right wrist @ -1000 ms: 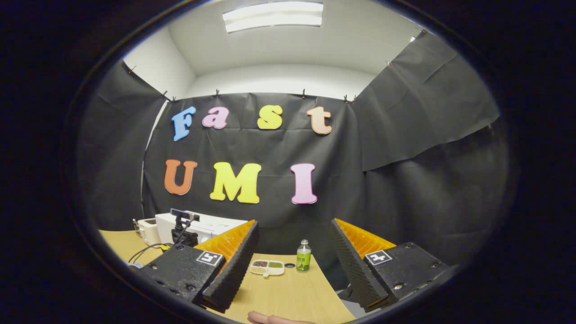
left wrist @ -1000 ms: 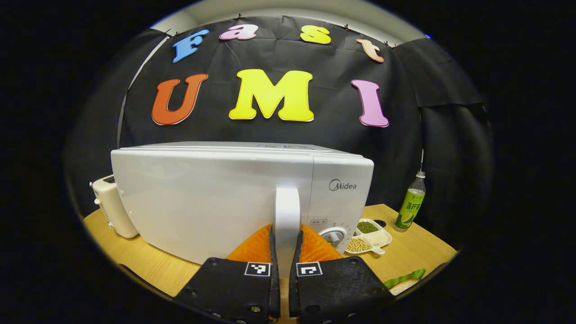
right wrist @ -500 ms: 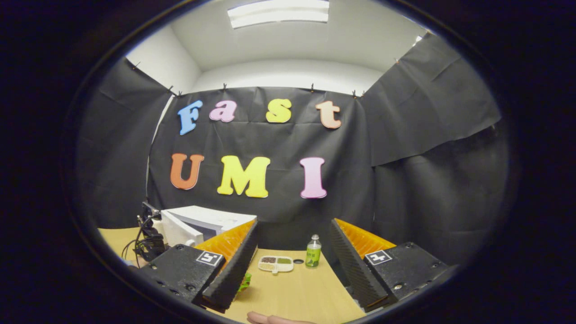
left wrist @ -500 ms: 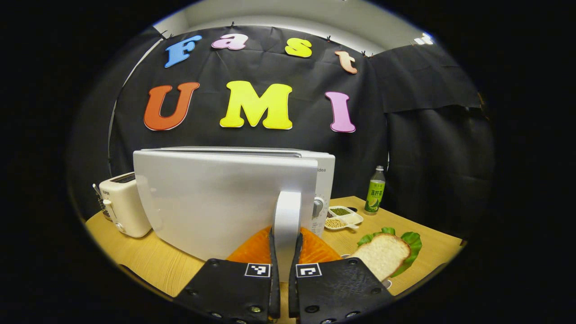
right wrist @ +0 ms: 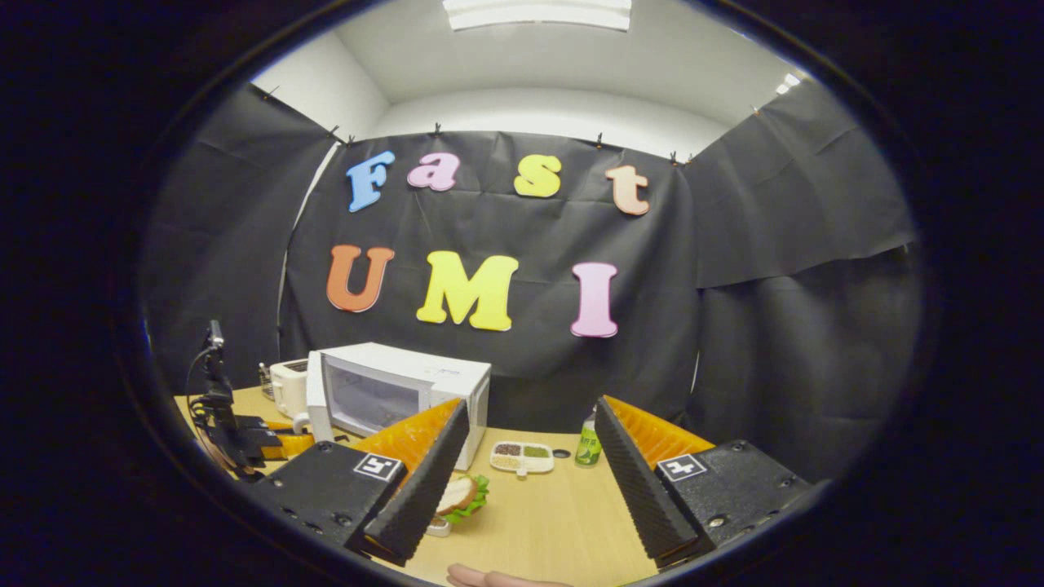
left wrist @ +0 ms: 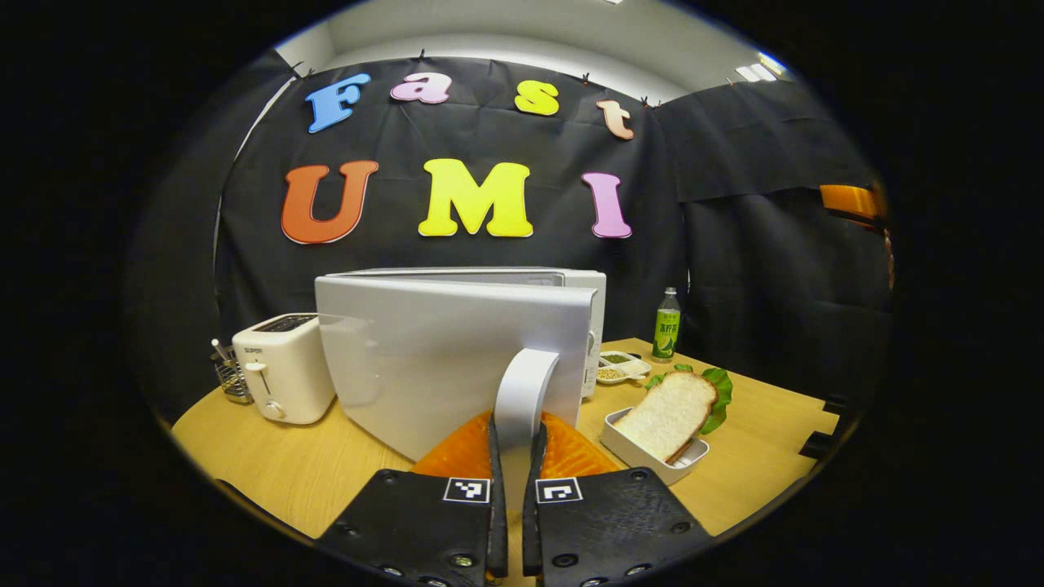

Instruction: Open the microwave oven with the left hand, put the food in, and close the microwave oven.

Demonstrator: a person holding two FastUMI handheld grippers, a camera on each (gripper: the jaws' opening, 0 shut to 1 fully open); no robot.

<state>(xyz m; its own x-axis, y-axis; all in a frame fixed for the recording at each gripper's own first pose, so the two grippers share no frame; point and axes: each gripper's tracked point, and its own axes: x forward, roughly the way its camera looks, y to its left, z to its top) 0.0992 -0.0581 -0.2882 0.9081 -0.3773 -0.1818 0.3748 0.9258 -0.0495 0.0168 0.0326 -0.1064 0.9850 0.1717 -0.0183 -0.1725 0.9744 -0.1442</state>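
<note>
A white microwave oven (right wrist: 408,391) stands on the wooden table, its door (left wrist: 440,350) swung partly outward. In the left gripper view my left gripper (left wrist: 515,456) is shut on the door's white handle (left wrist: 522,391). A slice of bread on a lettuce leaf (left wrist: 673,408) lies in a white tray (left wrist: 632,447) to the right of the door; the same food (right wrist: 458,495) shows in the right gripper view. My right gripper (right wrist: 526,481) hangs open above the table, nothing between its fingers. The left gripper (right wrist: 277,444) and its cable show at the far left of that view.
A white toaster (left wrist: 281,367) stands left of the microwave, with a small wire rack (left wrist: 231,381) beside it. A divided dish of beans (left wrist: 620,368) and a green bottle (left wrist: 666,324) sit at the back right. A fingertip (right wrist: 489,577) shows at the bottom of the right gripper view.
The microwave door has swung outward with my left gripper shut on its handle, and the bread tray has come into view. The right gripper view has turned toward the microwave.
</note>
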